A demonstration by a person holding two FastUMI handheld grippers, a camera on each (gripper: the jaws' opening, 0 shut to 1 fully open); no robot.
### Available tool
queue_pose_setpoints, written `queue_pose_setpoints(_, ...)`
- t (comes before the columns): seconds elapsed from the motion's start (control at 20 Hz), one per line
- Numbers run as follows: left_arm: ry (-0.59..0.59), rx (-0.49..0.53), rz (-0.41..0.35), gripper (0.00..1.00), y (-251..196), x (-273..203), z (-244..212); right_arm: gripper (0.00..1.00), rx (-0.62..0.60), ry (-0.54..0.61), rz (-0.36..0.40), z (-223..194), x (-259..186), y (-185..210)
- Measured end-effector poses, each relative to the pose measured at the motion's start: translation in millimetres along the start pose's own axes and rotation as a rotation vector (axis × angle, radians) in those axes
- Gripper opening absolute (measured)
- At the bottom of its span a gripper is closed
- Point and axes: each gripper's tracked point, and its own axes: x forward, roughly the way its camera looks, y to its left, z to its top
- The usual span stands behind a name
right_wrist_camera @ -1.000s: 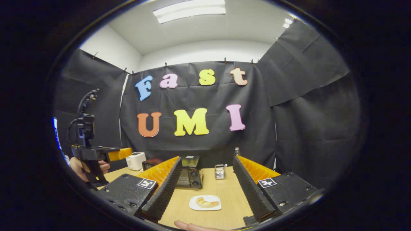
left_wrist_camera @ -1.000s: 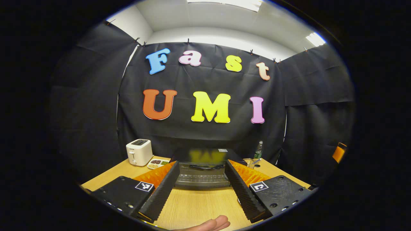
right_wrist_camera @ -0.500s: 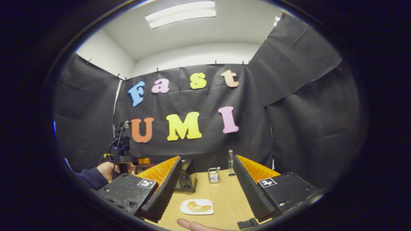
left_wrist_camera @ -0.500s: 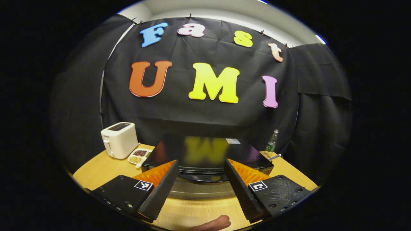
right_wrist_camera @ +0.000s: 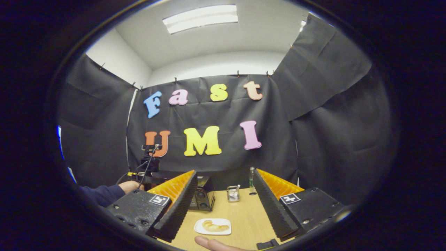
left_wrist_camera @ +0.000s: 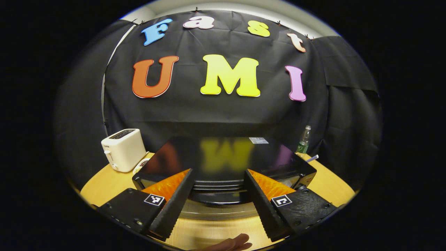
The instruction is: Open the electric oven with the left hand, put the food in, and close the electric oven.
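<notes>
A light wooden table [right_wrist_camera: 244, 216] carries everything. The black electric oven [left_wrist_camera: 223, 157] stands on it toward the back. Left of the oven, near the rear edge, sits a white toaster [left_wrist_camera: 122, 149], with a small dish [left_wrist_camera: 141, 164] between the two. Right of the oven stand a small metal rack [right_wrist_camera: 232, 194] and, behind that, a green-labelled bottle [right_wrist_camera: 251, 178]. In front of the oven lies a white plate [right_wrist_camera: 213, 226].
</notes>
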Motion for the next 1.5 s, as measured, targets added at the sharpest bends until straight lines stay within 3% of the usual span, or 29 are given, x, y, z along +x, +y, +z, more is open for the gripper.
queue_pose_setpoints(0.05, -0.002, 0.03, 0.004, 0.96, -1, -4, 0, 1.0, -0.003, 0.001, -0.001, 0, -2, 0)
queue_pose_setpoints(0.2, 0.018, -0.032, -0.039, 0.97, -7, -8, -11, 1.0, -0.006, 0.013, -0.016, -1, -6, -2)
queue_pose_setpoints(0.85, -0.05, -0.012, -0.036, 0.96, -14, -68, -40, 1.0, -0.049, 0.015, -0.039, 10, -22, 0)
queue_pose_setpoints(1.1, 0.136, -0.062, -0.027, 0.95, -16, -76, -124, 1.0, -0.046, 0.025, -0.028, 6, -21, 4)
queue_pose_setpoints(1.45, 0.242, -0.043, -0.021, 0.96, -24, -88, -184, 1.0, -0.017, 0.069, -0.029, -12, -13, 3)
queue_pose_setpoints(1.5, 0.198, -0.01, -0.018, 0.98, -23, -89, -175, 1.0, -0.013, 0.081, -0.027, -16, -12, 4)
